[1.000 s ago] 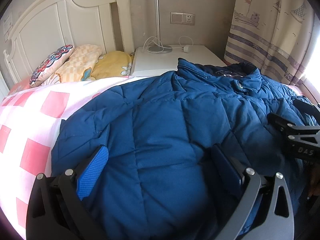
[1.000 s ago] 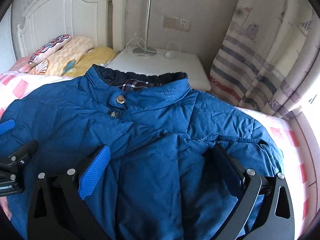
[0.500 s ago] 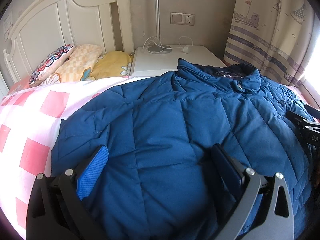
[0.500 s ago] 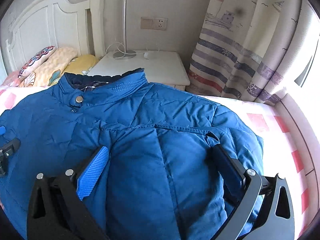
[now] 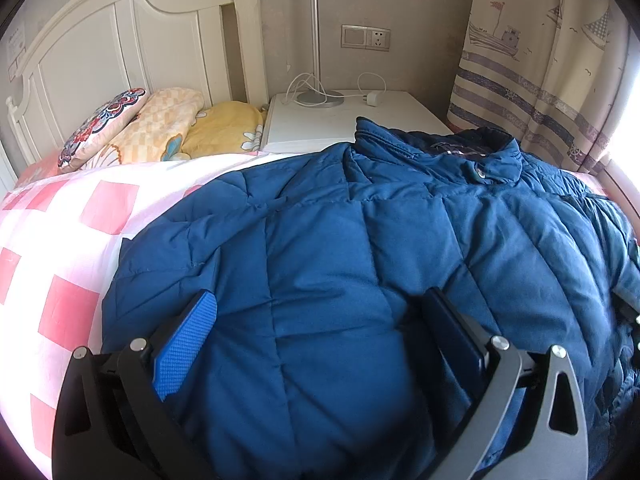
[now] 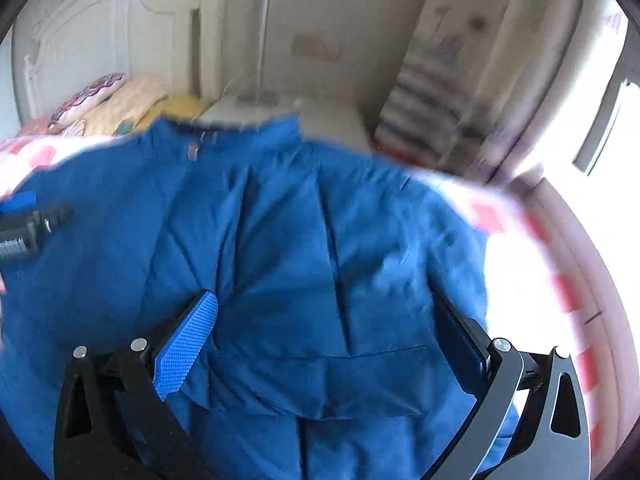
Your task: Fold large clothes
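A large quilted dark-blue padded jacket (image 5: 360, 264) lies spread flat on a bed with a pink-and-white checked sheet (image 5: 68, 248). Its collar (image 5: 460, 152) points toward a white bedside table (image 5: 340, 120), and one metal snap button (image 5: 480, 175) shows at the collar.

The left gripper (image 5: 320, 320) hangs over the lower part of the jacket with its jaws wide apart – nothing is between them. One blue textured finger pad (image 5: 186, 344) is seen on the left side, the other finger is dark. Whether the fingertips touch the fabric, I cannot tell.

The right gripper (image 6: 326, 324) is also spread wide and holds nothing. It is above the other half of the jacket (image 6: 280, 260), near the edge where the sheet (image 6: 516, 248) shows in strong light. This view is blurred, so small details are not readable. At its left border a part of the left gripper (image 6: 28, 220) is visible over the jacket.

Behind the bed stands a white wooden headboard (image 5: 120, 48). Against it lean three pillows – one with a red and blue flower pattern (image 5: 100, 124), one pale orange checked (image 5: 160, 124), one yellow (image 5: 224, 128). On the bedside table stands a thin silver lamp pole (image 5: 314, 32) with a white cable and charger (image 5: 374, 98). A curtain printed with ships (image 5: 540, 60) hangs at the right.
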Available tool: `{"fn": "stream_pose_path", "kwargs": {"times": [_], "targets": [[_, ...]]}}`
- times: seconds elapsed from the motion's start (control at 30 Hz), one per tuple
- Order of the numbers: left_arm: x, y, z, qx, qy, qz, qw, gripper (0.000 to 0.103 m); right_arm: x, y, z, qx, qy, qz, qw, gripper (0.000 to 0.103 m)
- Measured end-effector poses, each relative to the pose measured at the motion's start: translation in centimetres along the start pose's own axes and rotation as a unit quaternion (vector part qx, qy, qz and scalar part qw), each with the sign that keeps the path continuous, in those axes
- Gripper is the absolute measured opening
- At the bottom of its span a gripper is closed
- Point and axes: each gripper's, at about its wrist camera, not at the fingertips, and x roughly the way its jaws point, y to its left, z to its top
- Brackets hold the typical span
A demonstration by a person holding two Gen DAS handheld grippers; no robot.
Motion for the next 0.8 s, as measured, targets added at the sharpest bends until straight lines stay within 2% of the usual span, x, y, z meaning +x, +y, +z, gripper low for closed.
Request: {"fn": "stream_pose_path", "kwargs": {"times": [0.13, 0.37, 0.53, 0.63, 0.67, 0.73, 0.8], "targets": [[-0.1, -0.1, 0.0, 0.000, 0.001, 0.001, 1.0000, 0.101, 1.1, -1.6, 0.0, 0.043, 0.021, 0.052, 0.998, 0.099], [0.0, 0.0, 0.1, -0.001, 0.001, 0.000, 1.0000, 0.101, 1.6, -2.2, -0.2, 0.062, 0.030, 0.078, 0.995, 0.099], [-0.2, -0.6, -0.1, 0.012, 0.005, 0.018, 0.9997, 0.101, 1.3, -2.4, -0.1, 0.061, 0.031, 0.076, 0.995, 0.099], [-2.3, -0.8, 0.3, 0.019, 0.053, 0.030, 0.9980, 0.101, -0.6, -2.8, 0.5, 0.071, 0.059, 0.061, 0.994, 0.099], [-4.1, -0.6, 0.2, 0.003, 0.041, 0.009, 0.9991, 0.101, -2.1, -3.1, 0.5, 0.085, 0.045, 0.058, 0.994, 0.099], [-7.3, -0.5, -0.4, -0.008, 0.014, -0.045, 0.9989, 0.101, -6.0, -3.0, 0.3, 0.091, -0.005, 0.079, 0.993, 0.099], [-10.1, -1.0, -1.5, 0.010, 0.000, -0.059, 0.9982, 0.101, -8.7, -1.9, -0.1, 0.062, -0.024, 0.069, 0.995, 0.099]]}}
